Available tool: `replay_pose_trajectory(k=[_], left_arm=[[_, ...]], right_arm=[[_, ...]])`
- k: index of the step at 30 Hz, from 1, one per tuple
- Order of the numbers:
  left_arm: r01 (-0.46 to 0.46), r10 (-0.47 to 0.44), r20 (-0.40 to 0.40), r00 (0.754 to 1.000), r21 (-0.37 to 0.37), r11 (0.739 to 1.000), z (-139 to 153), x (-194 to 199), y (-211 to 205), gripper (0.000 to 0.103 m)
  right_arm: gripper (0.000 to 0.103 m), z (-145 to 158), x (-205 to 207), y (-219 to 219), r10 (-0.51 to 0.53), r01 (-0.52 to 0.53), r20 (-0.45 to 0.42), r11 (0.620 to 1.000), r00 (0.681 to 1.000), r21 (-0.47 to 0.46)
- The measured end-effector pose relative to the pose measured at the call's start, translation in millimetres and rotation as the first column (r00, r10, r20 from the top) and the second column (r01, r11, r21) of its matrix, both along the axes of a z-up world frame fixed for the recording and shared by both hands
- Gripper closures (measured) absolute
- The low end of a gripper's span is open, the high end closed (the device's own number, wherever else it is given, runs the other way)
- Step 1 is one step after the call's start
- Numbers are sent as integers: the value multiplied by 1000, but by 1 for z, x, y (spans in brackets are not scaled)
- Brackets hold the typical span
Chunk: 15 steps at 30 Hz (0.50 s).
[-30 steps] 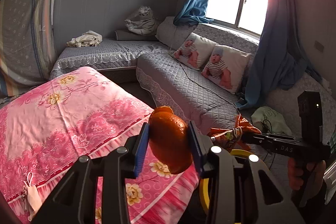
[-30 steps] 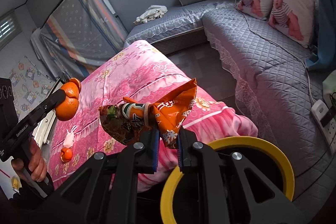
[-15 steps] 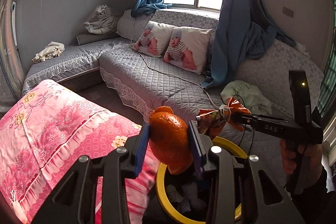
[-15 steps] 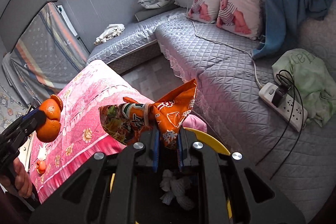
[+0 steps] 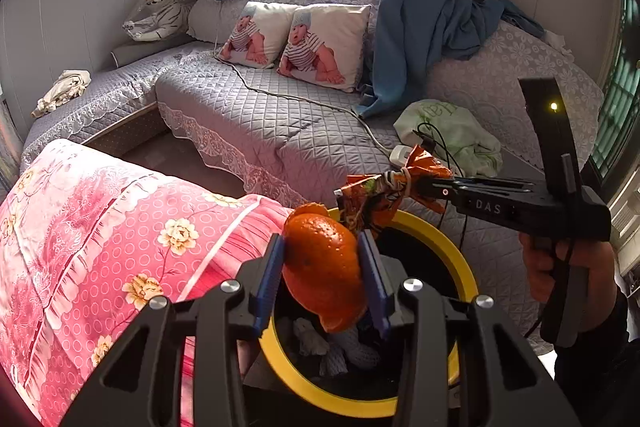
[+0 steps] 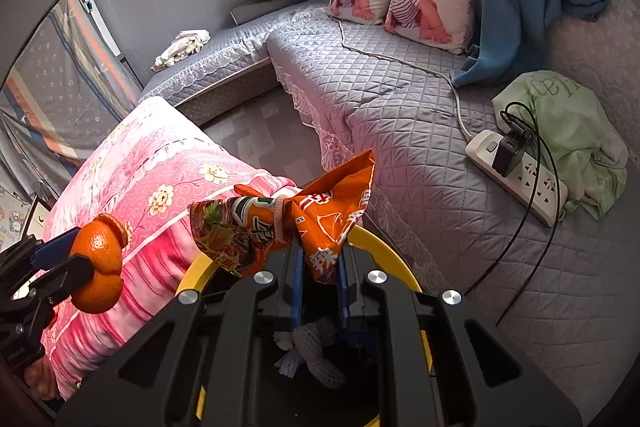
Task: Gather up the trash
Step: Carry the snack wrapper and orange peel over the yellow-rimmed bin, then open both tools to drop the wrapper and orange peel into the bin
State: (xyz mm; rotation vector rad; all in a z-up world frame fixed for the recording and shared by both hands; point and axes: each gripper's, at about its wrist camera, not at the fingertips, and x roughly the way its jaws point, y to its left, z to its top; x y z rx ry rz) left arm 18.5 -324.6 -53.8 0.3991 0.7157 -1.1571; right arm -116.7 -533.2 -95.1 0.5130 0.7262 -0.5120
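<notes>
My left gripper (image 5: 322, 267) is shut on an orange peel (image 5: 320, 267) and holds it over the near rim of a black bin with a yellow rim (image 5: 460, 259). The peel also shows in the right wrist view (image 6: 98, 267). My right gripper (image 6: 318, 279) is shut on a crumpled orange snack wrapper (image 6: 280, 223) above the same bin (image 6: 392, 255). The wrapper also shows in the left wrist view (image 5: 376, 195). White foam net trash (image 6: 316, 351) lies inside the bin.
A pink floral bedspread (image 5: 88, 235) lies left of the bin. A grey quilted sofa (image 5: 256, 123) runs behind, with baby-print cushions (image 5: 320, 47), a power strip (image 6: 516, 171) with a black cable, a green cloth (image 6: 568, 123) and blue curtains (image 5: 432, 7).
Both grippers have swung right, away from the pink bed, and now sit over the yellow-rimmed bin. Each keeps its hold, on the peel and on the wrapper.
</notes>
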Motion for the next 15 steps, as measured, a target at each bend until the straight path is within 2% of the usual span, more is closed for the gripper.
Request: replay_pose_trajectory(k=[10,11,13,14,15], left_arm=[[47,-48,0,999,40,998,-14,-12,-5,63],[49,-49,6,999,43,998,-14,-12,-6,62],[46,-46,9,999,36,998,-13,-12,-5,47],[41,-41,10,999,29,999,-11,-12,-3,44],[39,-39,13,999,24,999,-10,-12,-2,42]], right_arm=[[89,-8,3,-1,-15,15,-42,1000,999,-14],[89,-9,3,-2,-21,20,-42,1000,999,-13],[88,-11,3,-4,-24,23,-47,1000,999,-6],[86,-11,2,-6,-25,25,-49,1000,998,-2],[79,-12,2,-7,-28,29,-48,1000,998,2]])
